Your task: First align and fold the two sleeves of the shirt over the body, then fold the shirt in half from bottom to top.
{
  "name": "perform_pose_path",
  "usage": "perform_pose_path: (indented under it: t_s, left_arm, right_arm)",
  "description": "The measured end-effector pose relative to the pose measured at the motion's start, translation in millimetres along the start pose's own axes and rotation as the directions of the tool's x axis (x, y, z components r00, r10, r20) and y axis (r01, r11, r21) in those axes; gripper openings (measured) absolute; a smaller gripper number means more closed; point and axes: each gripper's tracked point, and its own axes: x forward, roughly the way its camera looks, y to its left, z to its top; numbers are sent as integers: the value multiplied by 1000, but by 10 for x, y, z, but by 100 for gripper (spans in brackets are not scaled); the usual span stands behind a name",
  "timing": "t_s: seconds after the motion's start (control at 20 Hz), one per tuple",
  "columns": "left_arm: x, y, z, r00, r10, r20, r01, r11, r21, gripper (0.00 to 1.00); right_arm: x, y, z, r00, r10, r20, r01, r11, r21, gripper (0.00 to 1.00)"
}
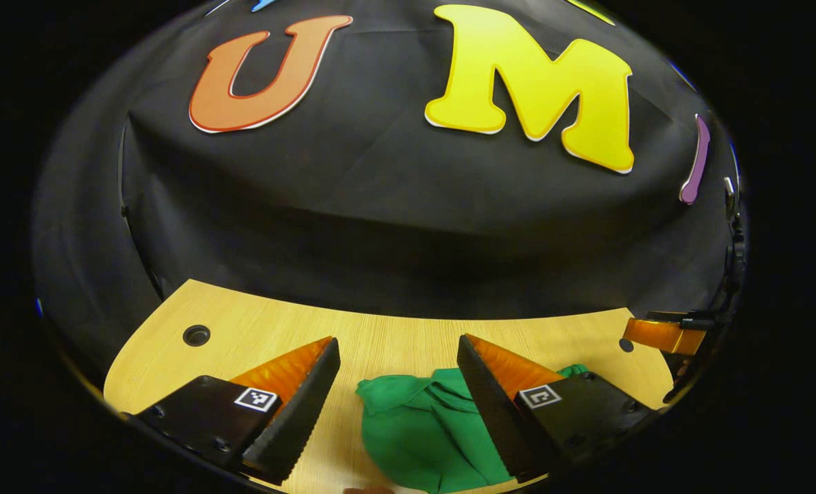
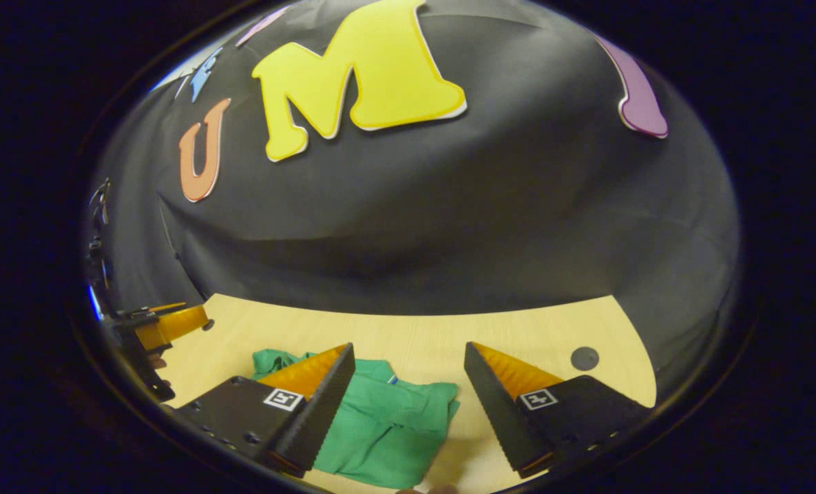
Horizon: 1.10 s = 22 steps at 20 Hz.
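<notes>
Left gripper (image 1: 397, 405): jaws wide, holding nothing; crumpled green cotton shirt (image 1: 425, 429) lies below and ahead, between its fingers, toward the right one.
Right gripper (image 2: 408, 405): jaws wide, empty; shirt (image 2: 380, 425) ahead, under its left finger.
Shirt: bunched on pale wooden tabletop (image 1: 380, 336), between both grippers.
Nearer gripper: cannot tell.

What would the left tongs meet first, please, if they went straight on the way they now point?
Probably the green shirt, bunched on the wooden table between the open left tongs; beyond it bare tabletop, then the cloth wall, though depth is unclear.
</notes>
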Motion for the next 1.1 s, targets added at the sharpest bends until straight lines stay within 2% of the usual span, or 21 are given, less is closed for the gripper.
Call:
perform_pose_path:
  t_s: [0.25,0.45,0.7,0.8,0.95,1.1]
  left_arm:
    - [-388,-35,174,999,-10,44,9,999,39,100]
    - [-920,-53,275,996,-24,87,19,998,57,100]
    - [-1855,-47,363,986,-26,165,15,997,73,100]
    - [-2292,-38,344,984,-18,177,6,998,68,100]
    - [-2917,-81,302,977,-30,212,19,998,54,100]
    - [-3497,-36,270,967,-16,256,2,999,54,100]
  right_arm:
    - [-428,136,233,996,-14,84,17,999,-35,96]
    - [-955,271,302,990,-27,137,34,998,-50,96]
    - [-1958,515,319,973,-50,224,69,994,-80,96]
    - [-2396,630,249,965,-73,253,101,990,-99,96]
    - [-3059,900,127,950,-74,303,112,988,-109,96]
    - [-3675,1115,-34,935,-79,345,122,987,-103,96]
